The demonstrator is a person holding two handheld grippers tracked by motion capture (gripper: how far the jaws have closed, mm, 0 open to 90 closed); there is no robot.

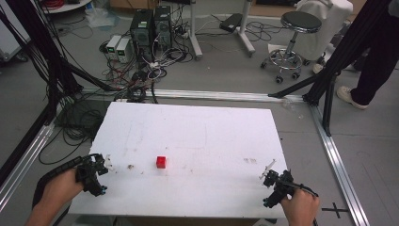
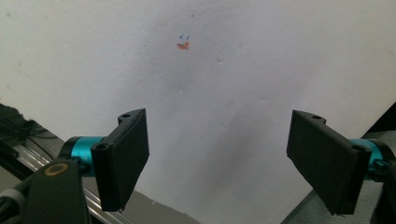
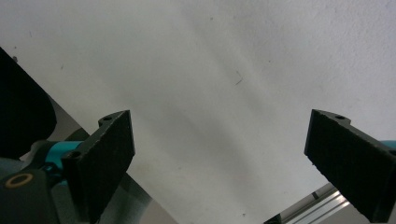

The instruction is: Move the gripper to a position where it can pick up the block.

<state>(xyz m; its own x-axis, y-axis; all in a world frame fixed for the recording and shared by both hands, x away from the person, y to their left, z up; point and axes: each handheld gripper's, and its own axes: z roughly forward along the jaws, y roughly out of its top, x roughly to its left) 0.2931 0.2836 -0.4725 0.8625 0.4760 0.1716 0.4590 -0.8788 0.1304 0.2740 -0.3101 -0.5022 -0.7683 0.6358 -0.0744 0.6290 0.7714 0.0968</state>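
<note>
Over the white table [image 1: 197, 122], both grippers wide apart, empty.

Both tools are black with teal-blue fittings. Seen from above the white table [image 1: 197, 127], the left gripper [image 1: 96, 173] is a black frame with small blue tips at the table's near left edge, and a black strap or sleeve wraps the left hand [image 1: 60, 187]. The right gripper [image 1: 275, 184] at the near right edge is likewise black with blue tips. Close up, each jaw is a flat black rectangular pad with screw holes at its top, mounted on a teal cylinder; a brass-coloured ring sits on the black housing.
</note>
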